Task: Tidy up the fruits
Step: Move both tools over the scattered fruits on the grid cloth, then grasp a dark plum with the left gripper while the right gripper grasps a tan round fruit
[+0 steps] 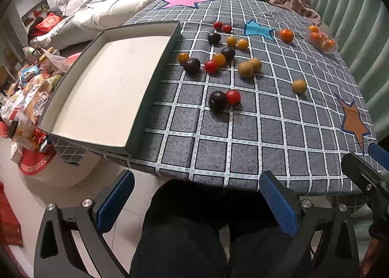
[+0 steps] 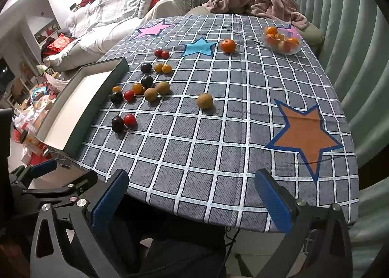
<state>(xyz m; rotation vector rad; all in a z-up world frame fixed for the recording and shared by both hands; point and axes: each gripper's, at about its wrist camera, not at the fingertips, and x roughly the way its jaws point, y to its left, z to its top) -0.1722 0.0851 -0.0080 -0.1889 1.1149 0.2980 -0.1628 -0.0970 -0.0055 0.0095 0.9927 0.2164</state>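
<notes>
**Fruits: start with the near pair**

Fruits lie loose on the checked tablecloth [image 2: 218,156], right of the empty tray [image 1: 104,88]. Your left gripper [image 1: 197,205] and right gripper [image 2: 192,200] hang spread, empty, off the near edge. Approach the near dark plum [image 1: 218,101] from above; it touches a cherry tomato [image 1: 233,97], which may roll.

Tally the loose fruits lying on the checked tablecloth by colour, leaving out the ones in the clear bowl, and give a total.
Dark purple round plums: 4
Red cherry tomatoes: 4
Orange-yellow cherry tomatoes: 4
Tan-brown round fruits: 3
Orange mandarin: 1
Total: 16
</notes>
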